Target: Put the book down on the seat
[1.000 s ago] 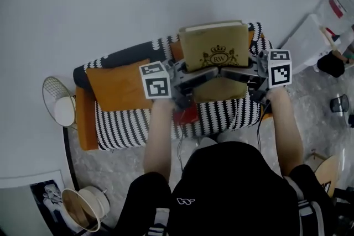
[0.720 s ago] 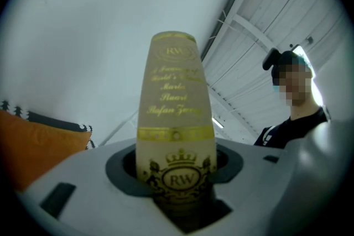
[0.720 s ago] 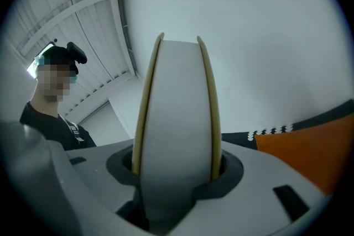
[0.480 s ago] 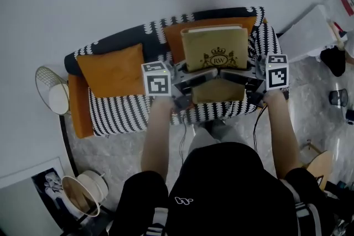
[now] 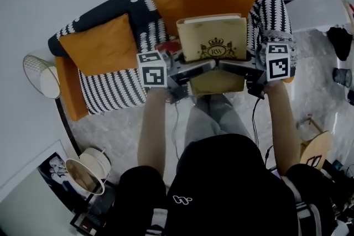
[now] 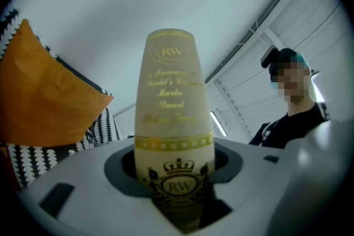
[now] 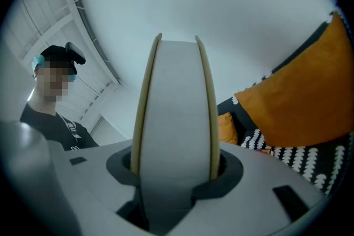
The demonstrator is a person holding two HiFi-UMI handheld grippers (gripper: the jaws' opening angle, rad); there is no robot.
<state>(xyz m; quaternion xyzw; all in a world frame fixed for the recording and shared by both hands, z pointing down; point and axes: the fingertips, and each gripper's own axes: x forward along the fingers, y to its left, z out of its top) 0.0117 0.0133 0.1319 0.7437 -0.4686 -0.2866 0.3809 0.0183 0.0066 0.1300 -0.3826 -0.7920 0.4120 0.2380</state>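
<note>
The tan hardcover book with a gold crown crest (image 5: 213,41) is held flat, cover up, over the right end of the black-and-white patterned sofa seat (image 5: 110,94), near its front edge and just in front of the large orange back cushion (image 5: 207,0). The left gripper (image 5: 199,67) has its jaws clamped on the book's spine side. The right gripper (image 5: 235,66) is clamped on the opposite side, where the pale page edges show between the covers.
</note>
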